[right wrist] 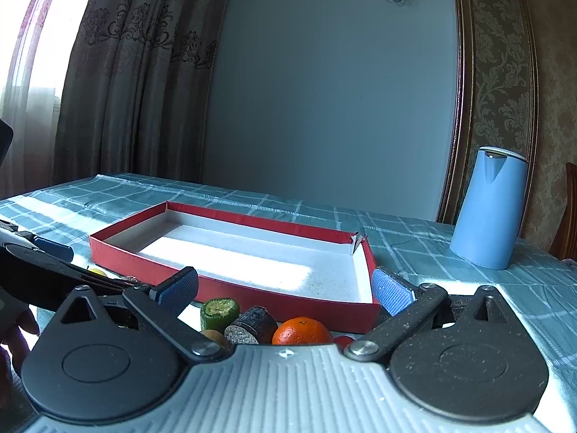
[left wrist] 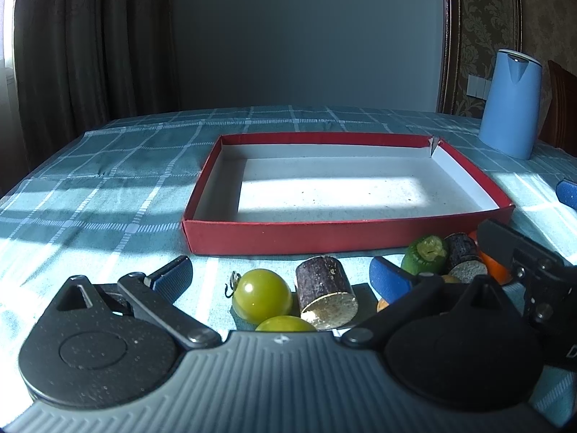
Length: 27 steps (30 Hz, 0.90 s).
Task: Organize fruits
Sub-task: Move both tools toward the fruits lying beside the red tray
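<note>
The left gripper (left wrist: 281, 276) has its two blue-padded fingers wide apart and holds nothing. Between them, on the table, lie a green tomato (left wrist: 261, 296) with a small dry stem, a second green tomato (left wrist: 286, 324) nearer to the camera and partly hidden, and a short piece of dark sugarcane (left wrist: 326, 296) with its pale cut end toward the camera.

The right gripper (right wrist: 285, 290) is also spread apart and empty. Just in front of it sit a cut green fruit (right wrist: 220, 312), another dark cane piece (right wrist: 252, 323), an orange (right wrist: 301, 331) and a small brownish fruit (right wrist: 212, 335), maybe a kiwi, but it is mostly hidden. These pieces lie close together, some touching.

Beyond all the fruit, on the far side, stands a shallow red box (left wrist: 346, 236) with a white inside; nothing lies in it. The fruit is outside, near its front wall.

Everything rests on a table with a blue-green checked tablecloth (left wrist: 108, 187). At the far right stands a light blue kettle (right wrist: 487, 209), well apart from the box. At the left edge of the right wrist view, part of a hand (right wrist: 16, 339) shows.
</note>
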### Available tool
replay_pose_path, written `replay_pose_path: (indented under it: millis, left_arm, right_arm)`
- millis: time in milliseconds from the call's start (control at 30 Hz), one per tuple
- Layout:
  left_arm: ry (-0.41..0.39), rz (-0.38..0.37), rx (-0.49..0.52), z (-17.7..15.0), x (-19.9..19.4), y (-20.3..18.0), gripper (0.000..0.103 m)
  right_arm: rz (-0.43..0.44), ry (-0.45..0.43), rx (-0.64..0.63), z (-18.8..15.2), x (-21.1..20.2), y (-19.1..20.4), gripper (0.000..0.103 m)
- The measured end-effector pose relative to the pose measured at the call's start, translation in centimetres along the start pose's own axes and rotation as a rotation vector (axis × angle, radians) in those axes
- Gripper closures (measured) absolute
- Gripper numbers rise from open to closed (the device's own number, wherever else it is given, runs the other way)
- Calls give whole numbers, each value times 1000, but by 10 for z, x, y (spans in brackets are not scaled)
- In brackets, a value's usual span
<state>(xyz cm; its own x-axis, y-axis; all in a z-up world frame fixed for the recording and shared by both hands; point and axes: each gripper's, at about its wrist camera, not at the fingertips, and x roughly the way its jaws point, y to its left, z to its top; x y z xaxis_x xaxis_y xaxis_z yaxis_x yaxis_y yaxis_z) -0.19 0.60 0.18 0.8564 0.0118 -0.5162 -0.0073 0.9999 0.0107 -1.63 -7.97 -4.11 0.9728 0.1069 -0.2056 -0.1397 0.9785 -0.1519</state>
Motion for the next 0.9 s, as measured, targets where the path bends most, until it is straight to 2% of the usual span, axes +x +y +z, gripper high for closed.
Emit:
replay_pose_path:
  millis: [367,567,700,900]
  left_arm:
    - [26,1,11,-1,3,-2,0]
    - [25,6,12,-2,2,-1,0]
    - [34,5,13,-2,3,-1,0]
    - [38,7,19,-2,4,-2,0]
  right_arm:
    - [15,-9,69,1,-1,-12,0]
    - [-33,-48,112,0,-12,-30,0]
    - [-26,-32,157,-6,-28,-58,0]
    - [-14,29,94,-16,-48,-79,0]
